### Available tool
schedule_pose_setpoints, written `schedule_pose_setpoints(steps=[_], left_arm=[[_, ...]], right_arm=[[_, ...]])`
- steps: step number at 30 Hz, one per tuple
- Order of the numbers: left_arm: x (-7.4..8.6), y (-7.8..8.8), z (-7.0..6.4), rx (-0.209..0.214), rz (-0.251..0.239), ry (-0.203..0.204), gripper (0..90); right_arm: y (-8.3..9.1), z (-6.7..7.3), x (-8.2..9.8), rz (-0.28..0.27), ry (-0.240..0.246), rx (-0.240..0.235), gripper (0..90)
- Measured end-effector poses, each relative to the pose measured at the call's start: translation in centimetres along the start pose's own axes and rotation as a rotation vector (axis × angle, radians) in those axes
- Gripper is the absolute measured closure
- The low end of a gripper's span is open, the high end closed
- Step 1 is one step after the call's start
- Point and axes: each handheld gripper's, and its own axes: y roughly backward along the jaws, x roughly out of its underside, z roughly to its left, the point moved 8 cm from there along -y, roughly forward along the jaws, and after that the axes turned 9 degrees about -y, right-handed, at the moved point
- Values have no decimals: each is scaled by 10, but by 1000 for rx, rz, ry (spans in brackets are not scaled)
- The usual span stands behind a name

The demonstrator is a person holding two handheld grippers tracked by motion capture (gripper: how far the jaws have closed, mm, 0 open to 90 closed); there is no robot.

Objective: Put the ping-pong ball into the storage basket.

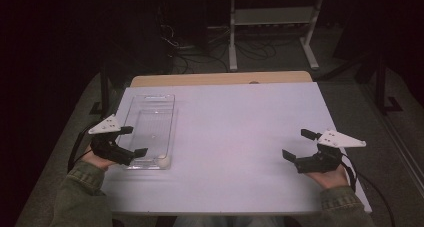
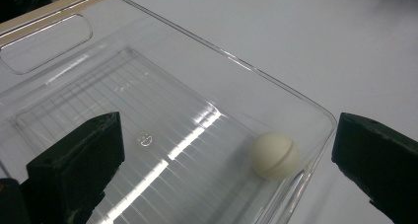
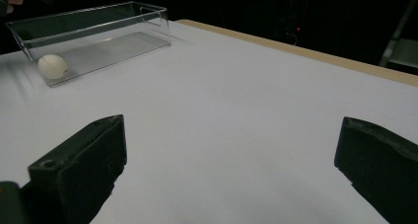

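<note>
My left gripper and right gripper both gape, empty; the white ball in the clear bin's near-right corner looks light, smooth and roll-prone, so I'd pinch across its middle.

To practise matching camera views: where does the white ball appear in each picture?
High view: white ball in the clear tray's near right corner.
Left gripper view: ball at lower right, in a tray corner.
Right gripper view: ball at upper left.
Shared landmark: the tray.
</note>
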Motion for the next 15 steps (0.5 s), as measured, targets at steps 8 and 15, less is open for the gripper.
schedule_pose_setpoints(steps=[8,15], left_arm=[[5,3,0,-24,-38,25,0],[11,3,-4,-49,-89,59,0]], right_arm=[[0,0,0,0,0,0,0],[0,0,0,-1,2,-2,0]])
